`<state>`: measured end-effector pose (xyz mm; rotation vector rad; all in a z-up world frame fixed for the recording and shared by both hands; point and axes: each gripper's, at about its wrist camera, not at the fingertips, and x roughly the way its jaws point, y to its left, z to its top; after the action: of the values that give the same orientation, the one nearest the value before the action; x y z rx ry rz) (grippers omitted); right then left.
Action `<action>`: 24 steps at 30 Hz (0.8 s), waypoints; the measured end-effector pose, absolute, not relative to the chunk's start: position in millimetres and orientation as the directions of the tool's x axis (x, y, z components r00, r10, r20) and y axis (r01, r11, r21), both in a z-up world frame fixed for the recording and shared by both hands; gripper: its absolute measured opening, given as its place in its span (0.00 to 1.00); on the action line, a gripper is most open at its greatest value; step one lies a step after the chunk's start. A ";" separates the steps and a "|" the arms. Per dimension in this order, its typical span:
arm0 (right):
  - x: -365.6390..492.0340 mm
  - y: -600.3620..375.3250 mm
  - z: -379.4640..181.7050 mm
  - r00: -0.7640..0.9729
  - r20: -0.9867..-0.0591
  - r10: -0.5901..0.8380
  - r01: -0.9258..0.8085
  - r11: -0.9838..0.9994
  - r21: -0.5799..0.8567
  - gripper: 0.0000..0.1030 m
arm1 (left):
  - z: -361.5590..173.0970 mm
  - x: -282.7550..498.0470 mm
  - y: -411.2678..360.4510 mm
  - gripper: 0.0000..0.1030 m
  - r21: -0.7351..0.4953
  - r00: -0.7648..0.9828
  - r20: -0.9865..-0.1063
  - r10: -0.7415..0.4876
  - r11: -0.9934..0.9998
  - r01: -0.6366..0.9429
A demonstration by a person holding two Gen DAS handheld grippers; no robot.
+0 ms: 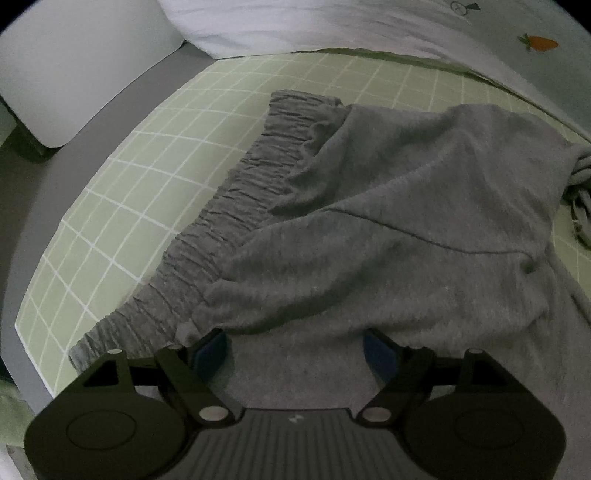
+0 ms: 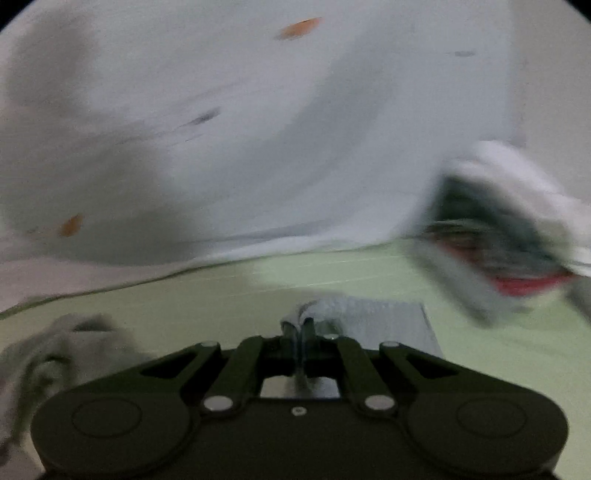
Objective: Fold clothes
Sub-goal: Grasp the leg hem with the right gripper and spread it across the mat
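Two fisheye views are taking in a bed [image 1: 122, 177] covered by a green sheet with a white grid. A white quilt [image 1: 332, 26] printed with small carrots is lying bunched along the far edge of the sheet. Grey sweatpants [image 1: 388, 229] are spreading across the middle of the sheet, their gathered elastic waistband [image 1: 236, 206] running diagonally toward the left wrist camera. The left hand-held gripper [image 1: 297, 350] is hovering low over the grey fabric with its jaws spread wide and nothing between the blue pads [image 1: 210, 350]. The right hand-held gripper [image 2: 301, 332] is pinching a fold of grey cloth [image 2: 369, 314] tight between its closed jaws; that view is blurred. To its right, a folded white garment with dark and red markings [image 2: 498, 240] is lying on the sheet, too smeared to make out.
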<state>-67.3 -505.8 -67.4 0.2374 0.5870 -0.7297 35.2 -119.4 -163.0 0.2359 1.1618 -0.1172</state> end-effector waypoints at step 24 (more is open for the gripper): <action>-109.5 -577.5 -152.7 0.505 -0.714 -0.485 0.740 0.669 0.068 0.85 | -140.5 33.5 -133.3 0.88 0.126 0.430 -0.903 0.021 0.968 0.218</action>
<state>-109.5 -577.5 -152.7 0.3923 0.7212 -0.7622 33.5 -133.3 -140.5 0.2381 1.1229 -0.1248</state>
